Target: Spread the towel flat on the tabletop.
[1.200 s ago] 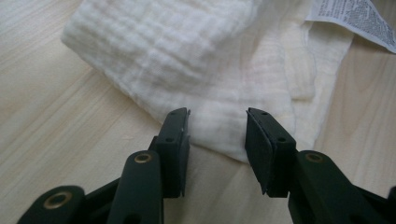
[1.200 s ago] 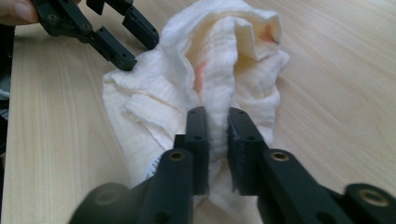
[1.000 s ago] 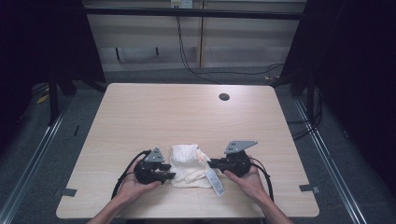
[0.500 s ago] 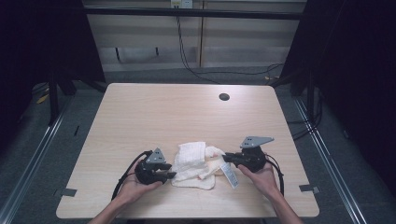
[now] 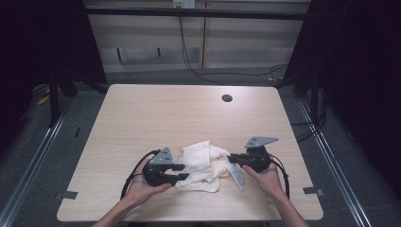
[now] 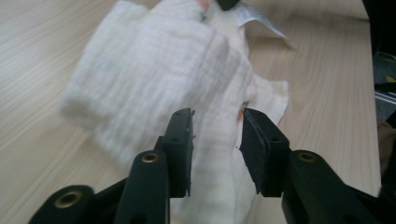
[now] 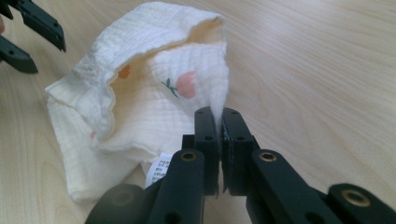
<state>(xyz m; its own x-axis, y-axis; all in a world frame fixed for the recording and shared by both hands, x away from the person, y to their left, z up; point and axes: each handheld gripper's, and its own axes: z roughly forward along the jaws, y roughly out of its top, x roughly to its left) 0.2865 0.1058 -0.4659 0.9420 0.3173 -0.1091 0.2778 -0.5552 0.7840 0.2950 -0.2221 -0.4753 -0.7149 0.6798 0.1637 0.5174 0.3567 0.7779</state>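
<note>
At the near edge of the table (image 5: 142,113), we work a small white cloth (image 5: 201,161) between our two grippers. The right gripper (image 7: 219,122) has its jaws pressed together on a raised fold of the cloth, the fabric pinched thin between the pads; in the high view the right gripper (image 5: 236,160) sits at the cloth's right side. The left gripper (image 6: 215,130) stands with its jaws parted, the cloth lying between and under them, and we cannot say that it grips anything. In the high view the left gripper (image 5: 178,172) rests at the cloth's left edge.

Compared with a second ago, our right hand has drawn away to the right and slightly farther from us, and the cloth has spread wider with it, so that the bundle now opens out. We judge that the cloth is being unfolded or pulled flat, and that the left gripper needs a firm hold before the next pull.

A white care label (image 5: 236,176) trails from the cloth beneath the right gripper, and pink fruit prints (image 7: 187,85) show on the inner layer.

There are no containers on the table. Farther off, a dark round cable hole (image 5: 227,98) marks the far side, well apart from the work.
</note>
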